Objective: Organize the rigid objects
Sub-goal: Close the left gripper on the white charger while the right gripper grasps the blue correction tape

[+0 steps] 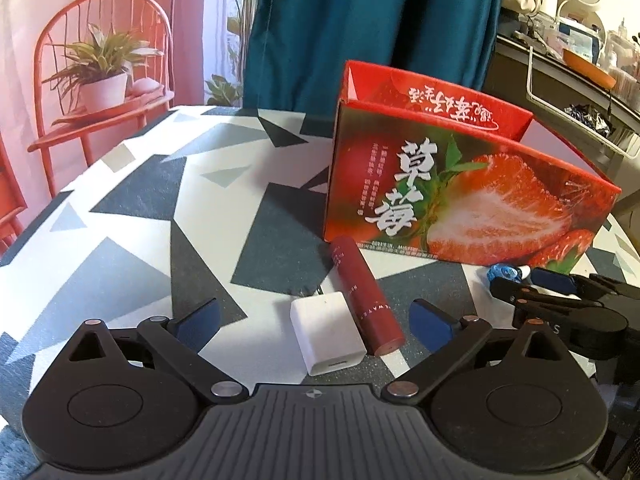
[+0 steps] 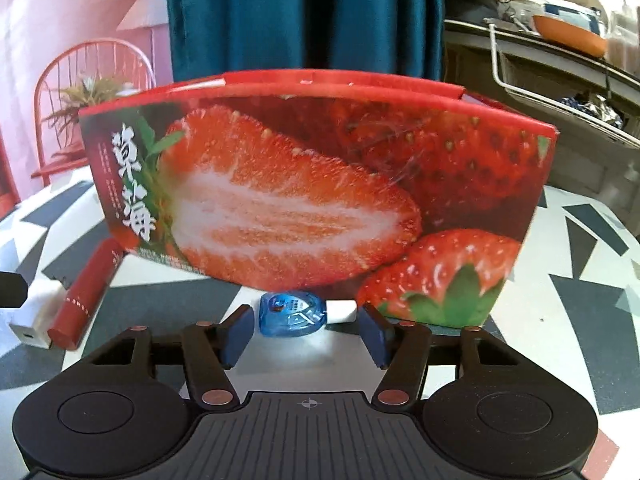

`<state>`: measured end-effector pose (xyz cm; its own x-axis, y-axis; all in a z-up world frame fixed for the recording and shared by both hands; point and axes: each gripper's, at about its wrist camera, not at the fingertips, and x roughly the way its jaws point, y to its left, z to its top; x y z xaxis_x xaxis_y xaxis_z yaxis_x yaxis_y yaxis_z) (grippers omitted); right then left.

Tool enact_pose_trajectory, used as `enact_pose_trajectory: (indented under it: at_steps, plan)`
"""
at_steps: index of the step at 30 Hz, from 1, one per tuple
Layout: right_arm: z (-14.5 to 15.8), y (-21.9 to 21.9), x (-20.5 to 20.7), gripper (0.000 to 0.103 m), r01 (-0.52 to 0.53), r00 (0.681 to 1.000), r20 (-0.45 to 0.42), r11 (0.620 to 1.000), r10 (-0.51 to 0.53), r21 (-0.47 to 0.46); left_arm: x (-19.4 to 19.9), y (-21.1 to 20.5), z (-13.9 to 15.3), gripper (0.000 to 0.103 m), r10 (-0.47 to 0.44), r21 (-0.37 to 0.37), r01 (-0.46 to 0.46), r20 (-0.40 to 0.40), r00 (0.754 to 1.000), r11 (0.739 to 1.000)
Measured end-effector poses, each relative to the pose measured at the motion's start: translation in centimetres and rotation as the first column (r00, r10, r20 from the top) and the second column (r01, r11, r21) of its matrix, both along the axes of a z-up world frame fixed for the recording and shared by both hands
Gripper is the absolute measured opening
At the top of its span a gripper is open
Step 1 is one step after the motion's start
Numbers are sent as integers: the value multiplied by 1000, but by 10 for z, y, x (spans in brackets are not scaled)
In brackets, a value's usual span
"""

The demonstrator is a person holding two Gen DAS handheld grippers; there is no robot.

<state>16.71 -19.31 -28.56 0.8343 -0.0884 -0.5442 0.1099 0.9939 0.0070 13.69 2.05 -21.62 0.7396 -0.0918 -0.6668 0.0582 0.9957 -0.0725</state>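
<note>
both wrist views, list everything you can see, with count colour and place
box: 1, red with strawberry print, open top, standing on the table
tube: 1, dark red, lying in front of the box's left end
charger: 1, white, lying against the tube's left side
blue bottle: 1, clear blue with white cap, lying in front of the box
table: 1, white with grey and dark triangles
chair: 1, red, behind the table, with a potted plant on it
curtain: 1, teal, behind the box
left fingers: 2, blue pads, wide apart either side of charger and tube
right fingers: 2, blue pads, either side of the blue bottle, not pressing
</note>
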Motion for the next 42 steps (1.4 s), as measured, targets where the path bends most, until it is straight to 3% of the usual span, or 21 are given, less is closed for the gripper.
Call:
enact_pose_trajectory:
  at_steps: [16, 20, 27, 36, 42]
  plan:
    - [-2, -3, 8, 52, -20, 1000, -20, 1000, 20, 17, 6, 5, -13, 91, 10, -20, -10, -42, 999, 1000]
    - [-2, -2, 8, 52, -32, 999, -22, 999, 32, 11, 8, 3, -17, 87, 17, 8, -17, -42, 999, 1000]
    - [-2, -2, 7, 52, -49, 999, -20, 999, 49, 22, 13, 13, -23, 58, 71, 12, -70, -63, 996, 997]
    - [-2, -2, 7, 52, -52, 998, -20, 998, 53, 28, 25, 14, -26, 58, 92, 28, -91, -59, 994, 995]
    - [-2, -3, 8, 52, -51, 999, -18, 998, 52, 33, 26, 7, -30, 58, 93, 95, -91, -24, 995, 991]
